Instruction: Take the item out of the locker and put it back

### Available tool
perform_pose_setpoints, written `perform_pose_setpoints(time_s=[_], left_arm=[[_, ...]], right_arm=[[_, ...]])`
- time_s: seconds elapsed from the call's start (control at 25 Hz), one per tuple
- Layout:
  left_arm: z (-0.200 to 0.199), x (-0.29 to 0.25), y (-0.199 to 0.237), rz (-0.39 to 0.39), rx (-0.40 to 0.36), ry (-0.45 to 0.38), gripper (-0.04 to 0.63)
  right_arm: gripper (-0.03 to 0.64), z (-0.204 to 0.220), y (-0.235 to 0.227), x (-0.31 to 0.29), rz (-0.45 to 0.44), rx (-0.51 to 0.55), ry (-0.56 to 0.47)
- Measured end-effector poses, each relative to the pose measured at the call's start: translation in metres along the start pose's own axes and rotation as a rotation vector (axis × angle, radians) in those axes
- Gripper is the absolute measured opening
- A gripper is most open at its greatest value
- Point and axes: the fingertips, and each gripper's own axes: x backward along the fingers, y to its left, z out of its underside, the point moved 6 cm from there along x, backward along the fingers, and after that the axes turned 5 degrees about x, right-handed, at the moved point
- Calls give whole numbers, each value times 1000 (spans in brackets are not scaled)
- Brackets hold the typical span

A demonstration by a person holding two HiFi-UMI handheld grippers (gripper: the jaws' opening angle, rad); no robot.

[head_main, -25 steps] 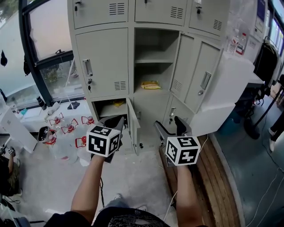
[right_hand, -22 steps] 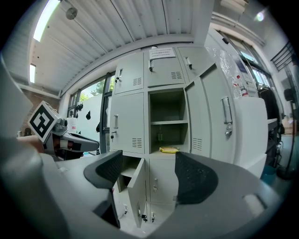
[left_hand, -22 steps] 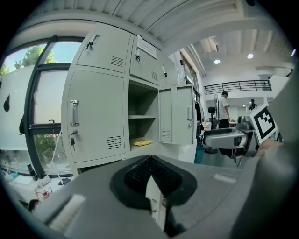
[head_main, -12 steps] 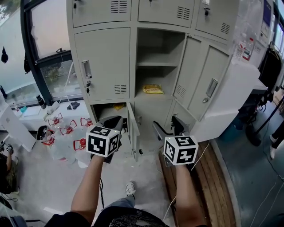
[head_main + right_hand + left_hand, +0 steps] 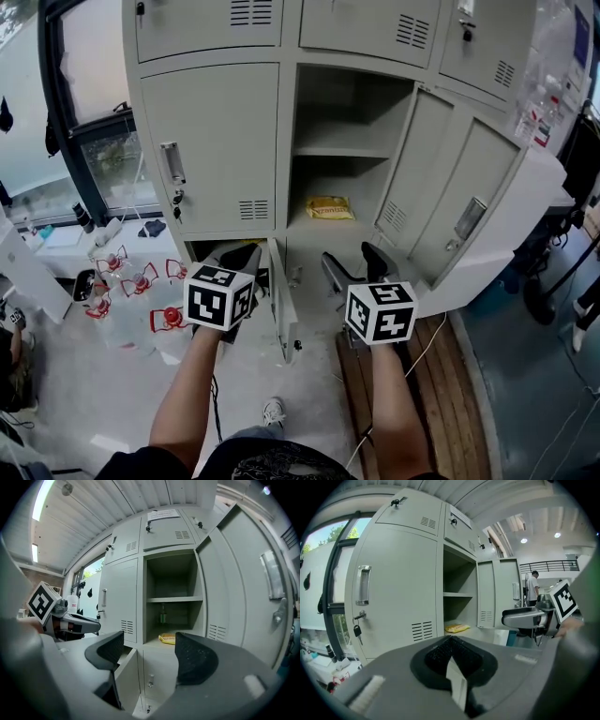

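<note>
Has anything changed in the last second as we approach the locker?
The person stepped toward the locker, so its open compartment and the yellow packet show closer in the head view. Nothing was taken hold of or let go. Unchanged: the packet lies on the compartment floor; left gripper jaws together, empty; right gripper jaws apart, empty.

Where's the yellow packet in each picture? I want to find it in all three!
Head view: the yellow packet lies on the bottom of the open locker, just above the picture's middle.
Left gripper view: the yellow packet is near the middle, low in the open locker.
Right gripper view: the yellow packet is just below the middle, seen between the jaws.
Shared landmark: the shelf directly above it.
</note>
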Motion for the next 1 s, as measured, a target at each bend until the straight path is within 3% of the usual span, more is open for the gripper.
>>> perform_pose_setpoints(time_s=[1.0], left_arm=[[-34, -75, 71, 20, -19, -17, 0]], right_arm=[[334, 4, -23, -125, 1, 40, 93]])
